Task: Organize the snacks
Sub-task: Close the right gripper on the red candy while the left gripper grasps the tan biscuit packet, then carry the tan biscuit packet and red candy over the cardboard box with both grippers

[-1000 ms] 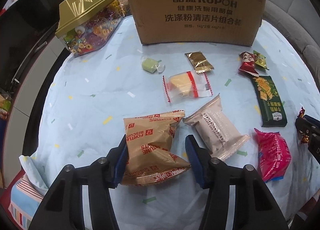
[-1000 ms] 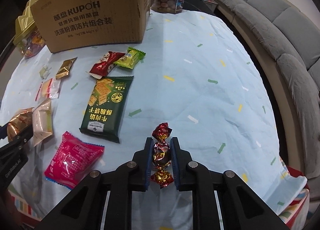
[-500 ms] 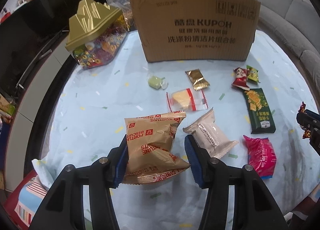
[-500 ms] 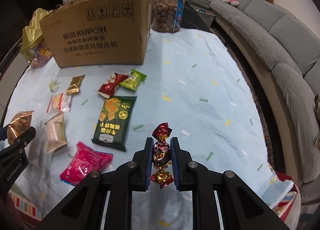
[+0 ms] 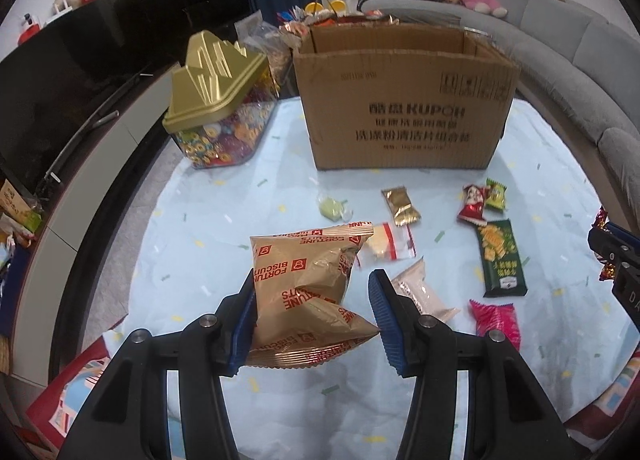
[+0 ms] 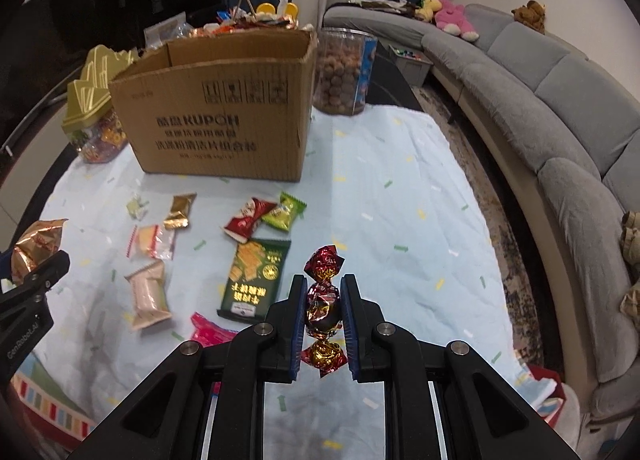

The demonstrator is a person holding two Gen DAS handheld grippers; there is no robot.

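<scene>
Jaws clamped, left gripper (image 5: pixel 314 310) on biscuit bag (image 5: pixel 308 284), right gripper (image 6: pixel 323 316) on foil candy (image 6: pixel 323 306), both lifted higher off the table; cardboard box (image 5: pixel 404 100) next.

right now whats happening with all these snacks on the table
A person is sorting snacks with a gripper in each hand. The left gripper is shut on a gold fortune biscuit bag, held above the table. The right gripper is shut on a red and gold foil candy. An open cardboard box stands at the back. Several other packets, like the green cracker pack, lie on the blue tablecloth.
</scene>
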